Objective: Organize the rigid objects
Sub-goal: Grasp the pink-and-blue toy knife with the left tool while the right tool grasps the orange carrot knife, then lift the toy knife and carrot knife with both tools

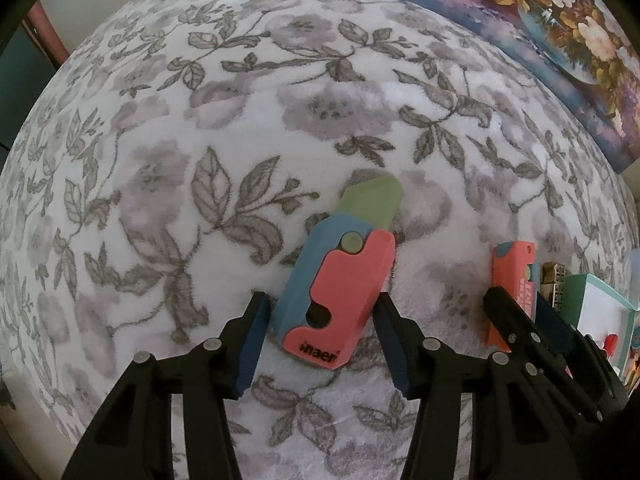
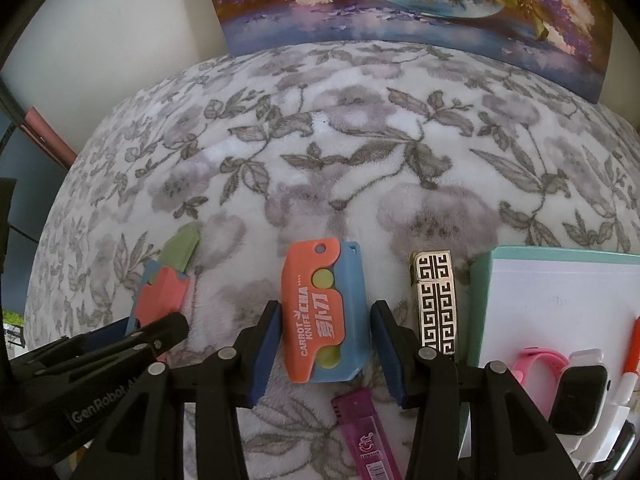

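Nearest, in the right wrist view, a purple lighter (image 2: pixel 366 436) lies on the floral blanket (image 2: pixel 340 160) just below the right tool (image 2: pixel 327 354). That tool's blue pads are spread on either side of a closed toy knife (image 2: pixel 324 314), orange and blue, marked "CARROT KNIFE"; small gaps show on both sides. Just right of it lies a patterned lighter (image 2: pixel 435 304), black and silver, beside a teal-rimmed tray (image 2: pixel 480 304) holding a pink band (image 2: pixel 538 362), a smartwatch (image 2: pixel 578 394) and an orange pen (image 2: pixel 632 348).

To the left, the left tool (image 1: pixel 320 344) is also spread, its pads flanking an open toy knife (image 1: pixel 334 284), pink and blue with its green blade out, pointing away; it rests on the blanket, not pinched. Farthest back, a flower painting (image 2: pixel 400 12) stands against the pale wall (image 2: pixel 100 20).
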The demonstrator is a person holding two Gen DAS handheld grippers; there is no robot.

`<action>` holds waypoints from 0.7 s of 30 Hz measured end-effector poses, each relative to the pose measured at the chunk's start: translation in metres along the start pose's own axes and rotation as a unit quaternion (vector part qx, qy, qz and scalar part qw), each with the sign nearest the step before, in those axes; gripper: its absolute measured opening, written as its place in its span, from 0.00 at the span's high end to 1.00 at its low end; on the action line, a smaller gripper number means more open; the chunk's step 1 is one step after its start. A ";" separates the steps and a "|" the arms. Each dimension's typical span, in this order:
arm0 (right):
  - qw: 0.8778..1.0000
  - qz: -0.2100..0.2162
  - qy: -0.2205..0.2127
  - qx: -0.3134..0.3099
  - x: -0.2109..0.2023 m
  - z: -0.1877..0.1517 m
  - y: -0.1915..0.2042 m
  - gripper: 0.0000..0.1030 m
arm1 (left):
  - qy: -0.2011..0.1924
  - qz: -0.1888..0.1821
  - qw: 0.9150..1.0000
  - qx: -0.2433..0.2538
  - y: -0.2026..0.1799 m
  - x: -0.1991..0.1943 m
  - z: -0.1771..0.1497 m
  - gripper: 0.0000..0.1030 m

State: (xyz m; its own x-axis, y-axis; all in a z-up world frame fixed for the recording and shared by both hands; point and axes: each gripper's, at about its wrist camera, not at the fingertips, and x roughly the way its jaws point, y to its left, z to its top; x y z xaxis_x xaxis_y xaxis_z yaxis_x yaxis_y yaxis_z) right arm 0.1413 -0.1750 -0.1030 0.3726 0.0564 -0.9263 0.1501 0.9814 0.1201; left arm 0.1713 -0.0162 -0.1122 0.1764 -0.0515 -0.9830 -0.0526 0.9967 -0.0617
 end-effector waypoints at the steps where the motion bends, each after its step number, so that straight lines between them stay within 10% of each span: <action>1: 1.000 -0.001 0.000 -0.001 0.000 0.000 0.000 0.52 | 0.000 0.000 1.000 0.001 0.000 0.000 0.000 0.49; 21: 1.000 -0.006 -0.001 -0.001 -0.004 0.001 0.001 0.56 | -0.019 -0.003 1.000 -0.006 0.000 -0.016 0.002 0.50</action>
State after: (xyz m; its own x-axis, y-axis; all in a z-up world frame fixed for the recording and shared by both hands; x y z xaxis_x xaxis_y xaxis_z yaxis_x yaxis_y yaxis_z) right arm 0.1408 -0.1746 -0.0985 0.3733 0.0438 -0.9267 0.1521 0.9825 0.1077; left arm 0.1700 -0.0149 -0.0964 0.2132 -0.0559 -0.9754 -0.0631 0.9955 -0.0708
